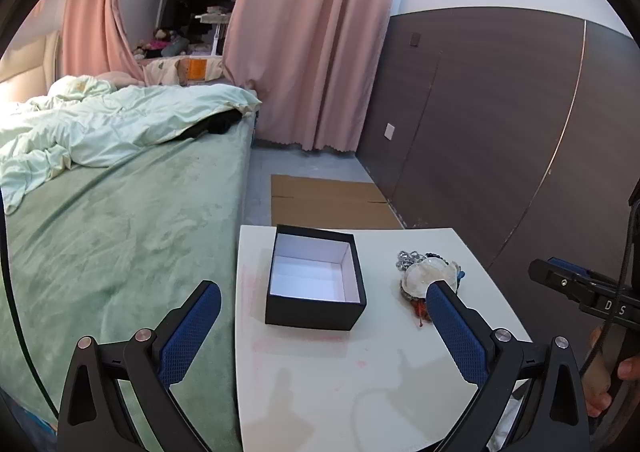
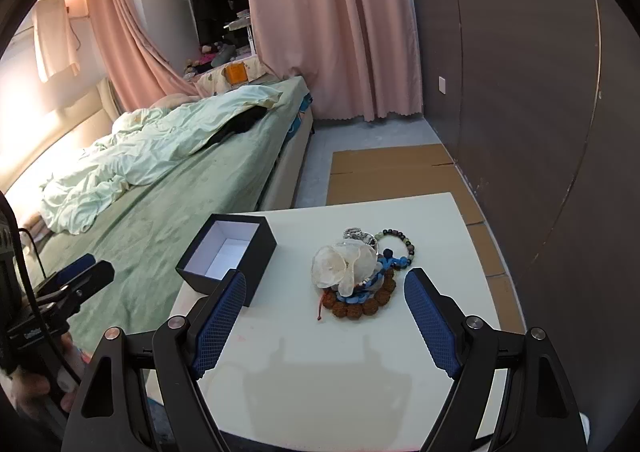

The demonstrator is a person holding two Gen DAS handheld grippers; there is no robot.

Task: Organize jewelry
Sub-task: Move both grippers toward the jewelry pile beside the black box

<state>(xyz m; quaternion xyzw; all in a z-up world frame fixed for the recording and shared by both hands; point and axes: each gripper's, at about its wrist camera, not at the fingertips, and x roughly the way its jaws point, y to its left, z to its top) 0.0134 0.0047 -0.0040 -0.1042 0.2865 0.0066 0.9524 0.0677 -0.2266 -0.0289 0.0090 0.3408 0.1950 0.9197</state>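
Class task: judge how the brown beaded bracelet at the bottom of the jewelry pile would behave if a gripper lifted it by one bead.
The brown beaded bracelet would probably sag into a loose loop, being strung beads. Its knobbly beads look easy to grip. The blue cord piece and shell ornament resting on it would likely slide off.

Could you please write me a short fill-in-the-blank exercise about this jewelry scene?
1. The black box on the white table has no ___ on it.
2. The jewelry pile lies ___ the box.
3. The left gripper and the right gripper both have their jaws ___.

Missing words: lid; outside; open
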